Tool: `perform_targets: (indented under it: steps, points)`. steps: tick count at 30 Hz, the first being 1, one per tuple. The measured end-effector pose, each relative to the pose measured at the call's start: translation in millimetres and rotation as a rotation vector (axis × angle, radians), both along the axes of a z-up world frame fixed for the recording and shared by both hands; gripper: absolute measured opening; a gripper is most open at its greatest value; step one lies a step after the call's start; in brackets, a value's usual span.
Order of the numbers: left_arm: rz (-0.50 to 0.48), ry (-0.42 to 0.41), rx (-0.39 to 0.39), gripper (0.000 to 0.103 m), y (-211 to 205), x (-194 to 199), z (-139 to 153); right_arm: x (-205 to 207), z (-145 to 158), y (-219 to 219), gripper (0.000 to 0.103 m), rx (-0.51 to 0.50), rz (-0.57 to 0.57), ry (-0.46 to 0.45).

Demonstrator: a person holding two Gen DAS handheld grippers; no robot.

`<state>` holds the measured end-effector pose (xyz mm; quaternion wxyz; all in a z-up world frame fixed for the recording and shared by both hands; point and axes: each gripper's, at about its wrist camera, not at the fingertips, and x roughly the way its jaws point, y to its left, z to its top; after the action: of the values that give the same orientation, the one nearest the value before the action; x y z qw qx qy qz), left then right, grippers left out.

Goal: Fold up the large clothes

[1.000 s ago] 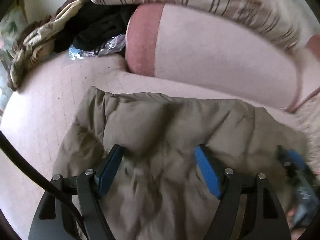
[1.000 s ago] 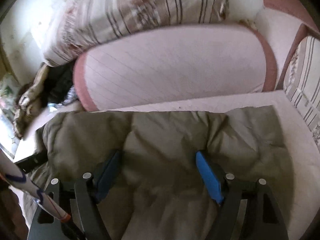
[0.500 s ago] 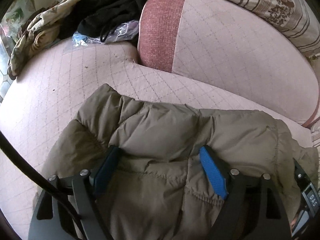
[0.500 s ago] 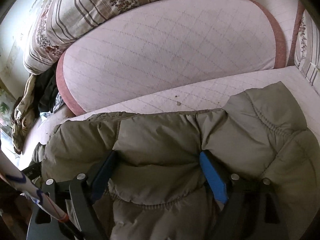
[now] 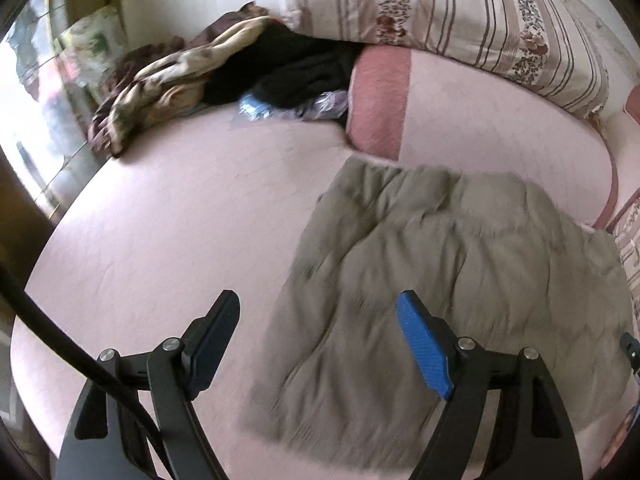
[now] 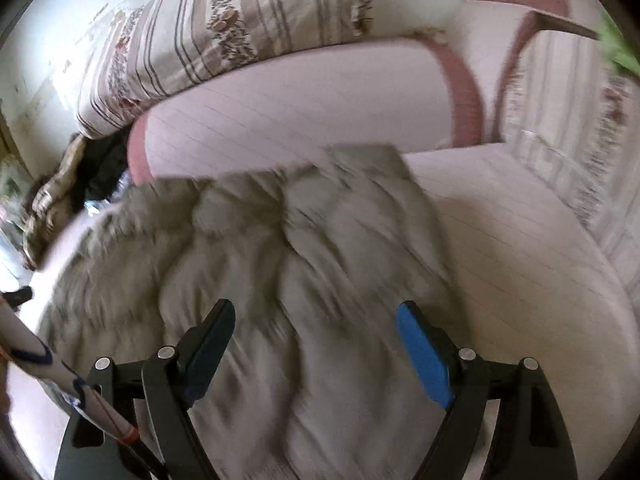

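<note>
Two grippers hover over a pink quilted sofa seat [image 5: 168, 232], both with jaws spread wide and nothing pinched between them. An olive padded jacket [image 5: 452, 280] lies flat on the seat, folded into a rough rectangle, its far edge touching the base of the pink back cushion [image 5: 500, 128]. In the left wrist view the left gripper [image 5: 318, 340] hangs above the jacket's near left edge: its blue pad is over the fabric, its dark finger over bare seat. In the right wrist view the right gripper [image 6: 314, 344] sits released above the middle of the jacket [image 6: 304, 280], which looks smeared by motion blur; bare seat [image 6: 540, 264] shows to its right. A striped floral pillow [image 5: 460, 20] rests on top of the back cushion. Far left on the seat, a heap of crumpled clothes [image 5: 168, 80], tan and black, lies well apart from the jacket, with a crinkled plastic bag [image 5: 296, 106] beside it
</note>
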<state>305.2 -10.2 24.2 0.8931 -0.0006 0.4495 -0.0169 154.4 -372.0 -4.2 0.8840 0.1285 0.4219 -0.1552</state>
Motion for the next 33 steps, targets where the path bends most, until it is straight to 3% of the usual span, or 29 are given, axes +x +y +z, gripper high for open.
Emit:
perform_targets:
  steps: [5,10,18,24,33]
  points:
    - [0.024,0.017,-0.001,0.081,22,-59,-5,-50,2,12,0.087,-0.062,-0.038,0.014]
    - [0.032,0.018,0.020,0.081,28,-115,-4,-95,6,34,0.087,-0.053,-0.041,0.003]
    - [0.060,0.020,-0.018,0.081,32,-190,-2,-149,0,63,0.087,-0.027,-0.038,0.027]
    - [0.048,0.076,-0.043,0.081,28,-227,-22,-180,-9,69,0.087,0.003,-0.064,0.043]
    - [0.039,0.096,-0.050,0.081,22,-264,-35,-206,-17,69,0.087,0.009,-0.104,0.054]
